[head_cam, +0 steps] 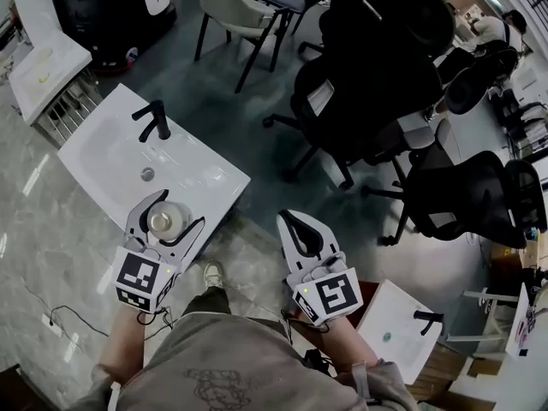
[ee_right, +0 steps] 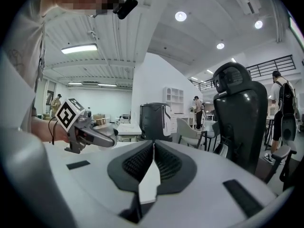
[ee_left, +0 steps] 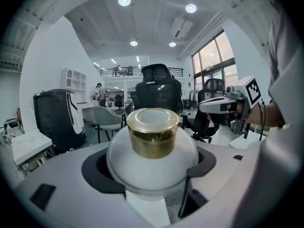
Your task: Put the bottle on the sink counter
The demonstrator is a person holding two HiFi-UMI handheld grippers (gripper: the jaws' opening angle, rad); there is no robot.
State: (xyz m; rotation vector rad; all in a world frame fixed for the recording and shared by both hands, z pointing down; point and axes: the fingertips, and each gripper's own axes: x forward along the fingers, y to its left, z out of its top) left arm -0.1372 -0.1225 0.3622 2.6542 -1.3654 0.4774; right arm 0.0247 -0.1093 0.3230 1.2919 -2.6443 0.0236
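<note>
**Asker:** What does your left hand-held gripper (head_cam: pixel 178 210) have?

**Me:** The bottle (ee_left: pixel 152 158). It is a round white one with a gold cap (ee_left: pixel 153 132), standing upright. My jaws are spread wide around its body, with the dark pads against it on both sides.

**Asker:** And where is it?

**Me:** In the head view it is at the near corner of the white sink surface (head_cam: pixel 103 157), close to the edge by my foot. I can't tell whether its base touches the surface.

**Asker:** And your right hand-held gripper (head_cam: pixel 289 217)?

**Me:** Its jaws are pressed together with nothing between them. It is off the surface, over the grey floor (head_cam: pixel 257 264), well apart from the bottle.

**Asker:** What lies beyond?

**Me:** The drain (head_cam: pixel 147 174) is just past the bottle, and the black faucet (head_cam: pixel 157 120) is farther back. Black office chairs (head_cam: pixel 377 101) stand to the right.
</note>
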